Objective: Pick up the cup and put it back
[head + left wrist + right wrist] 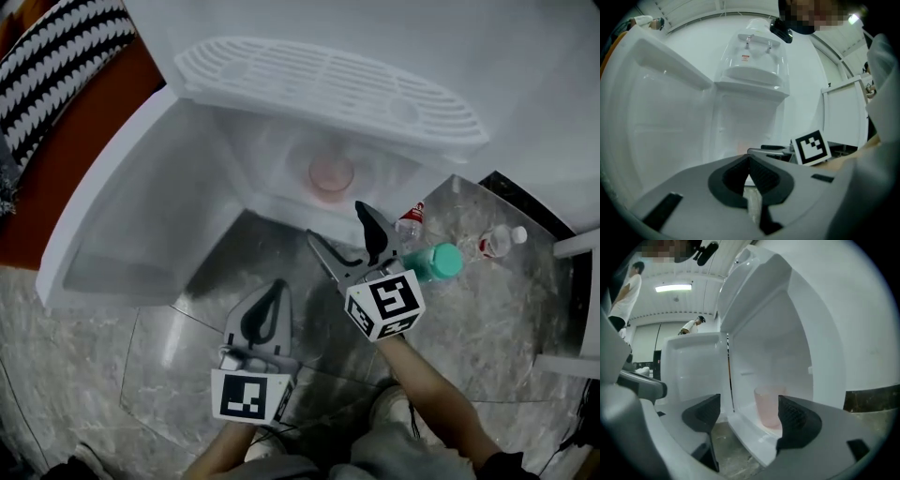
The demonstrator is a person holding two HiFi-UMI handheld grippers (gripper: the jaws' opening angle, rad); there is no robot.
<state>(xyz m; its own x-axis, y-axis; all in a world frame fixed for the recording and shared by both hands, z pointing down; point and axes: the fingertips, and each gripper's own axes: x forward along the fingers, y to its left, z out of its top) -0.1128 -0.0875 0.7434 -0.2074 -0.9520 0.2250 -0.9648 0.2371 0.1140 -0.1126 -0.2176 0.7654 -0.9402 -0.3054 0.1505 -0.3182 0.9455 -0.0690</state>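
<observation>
Your right gripper (337, 225) reaches forward, near level, aimed into open fridge (328, 84). Jaws spread wide, nothing gripped. Cup (767, 405) upright inside fridge, just ahead of jaw tips, nearer right jaw, untouched by pads. Your left gripper (274, 291) hangs back, left of right one, also pointing toward fridge. Jaws pressed together, empty. Count: one pink cup, two grippers, two clear bottles (410, 223) on floor right of right gripper, one teal container (439, 261) between them.

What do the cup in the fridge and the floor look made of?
Cup: probably frosted translucent plastic, pale pink; its walls look hazy and let light through. Floor: polished grey stone or stone-look tile, veined and reflective.
</observation>
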